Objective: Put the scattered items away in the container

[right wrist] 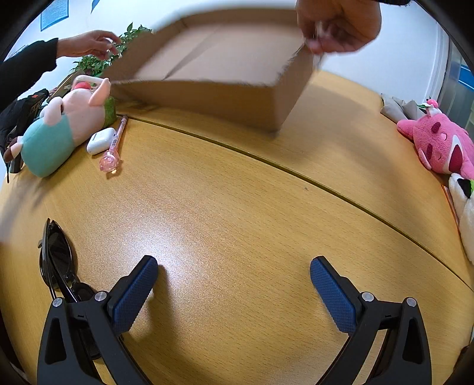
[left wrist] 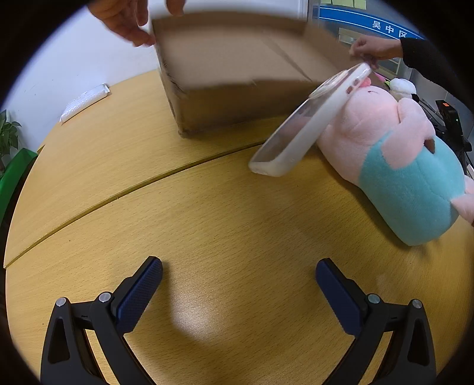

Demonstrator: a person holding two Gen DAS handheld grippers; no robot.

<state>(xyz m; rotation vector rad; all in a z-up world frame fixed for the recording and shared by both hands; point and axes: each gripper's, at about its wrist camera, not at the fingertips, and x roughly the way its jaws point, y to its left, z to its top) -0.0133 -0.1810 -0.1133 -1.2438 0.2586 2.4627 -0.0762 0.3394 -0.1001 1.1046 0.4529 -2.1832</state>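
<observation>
An open cardboard box (left wrist: 237, 88) (right wrist: 225, 80) stands at the far side of the wooden table, blurred, with a person's hands (left wrist: 124, 20) (right wrist: 337, 26) on its rim. A pink pig plush in a teal shirt (left wrist: 408, 154) (right wrist: 62, 124) lies beside it. A clear phone case (left wrist: 308, 124) leans on the plush. A white earbud case (right wrist: 100, 140), a pink pen (right wrist: 115, 142) and black sunglasses (right wrist: 56, 257) lie on the table. My left gripper (left wrist: 238, 277) and right gripper (right wrist: 234, 275) are open over bare wood, holding nothing.
A hot-pink plush (right wrist: 441, 145) and a white plush (right wrist: 465, 213) sit at the table's right edge. A white packet (left wrist: 84, 102) lies at the far left. Potted plants (left wrist: 7, 133) (right wrist: 100, 59) stand beyond the table. A seam (left wrist: 118, 192) crosses the tabletop.
</observation>
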